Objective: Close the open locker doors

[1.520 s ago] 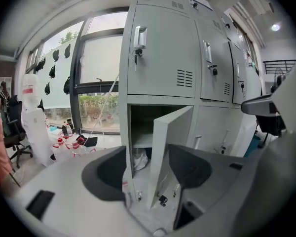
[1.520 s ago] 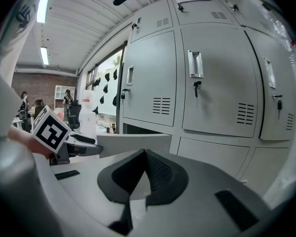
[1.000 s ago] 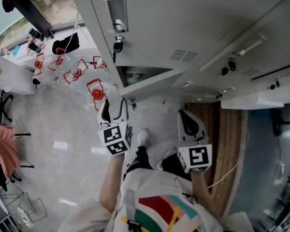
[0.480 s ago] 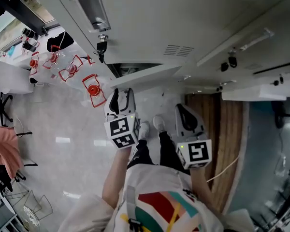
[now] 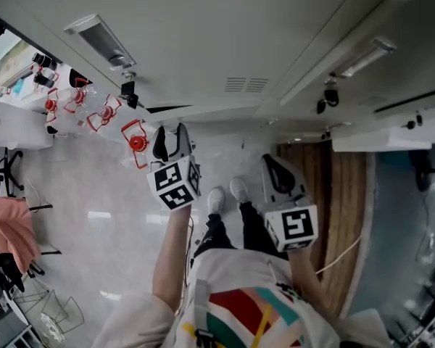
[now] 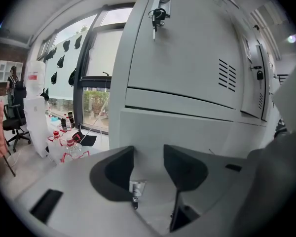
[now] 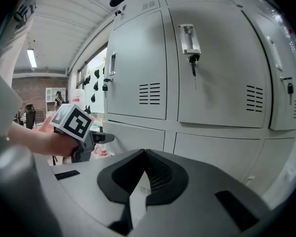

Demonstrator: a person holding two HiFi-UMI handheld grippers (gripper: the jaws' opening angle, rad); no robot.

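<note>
Down at bottom row, lower locker door (image 6: pixel 187 132) sits just ahead of left gripper (image 6: pixel 148 167), looks still ajar. Jaws just narrowed to half gap, pinching nothing, key (image 6: pixel 135 194) showing between. Right gripper (image 7: pixel 145 154) closed, empty. Guessing thin steel, light, stiff: nudge panel near lock edge, skip key.

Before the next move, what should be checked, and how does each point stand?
1. Lower locker door fully shut: not ok, a dark gap shows at its edge.
2. Left hand-held gripper at that door: ok; jaws apart after just closing partway, the door's key between them, ungripped.
3. Right hand-held gripper empty: ok, jaws together.
4. Upper door flush: ok.
5. Shoes clear of the lower door: ok.
</note>
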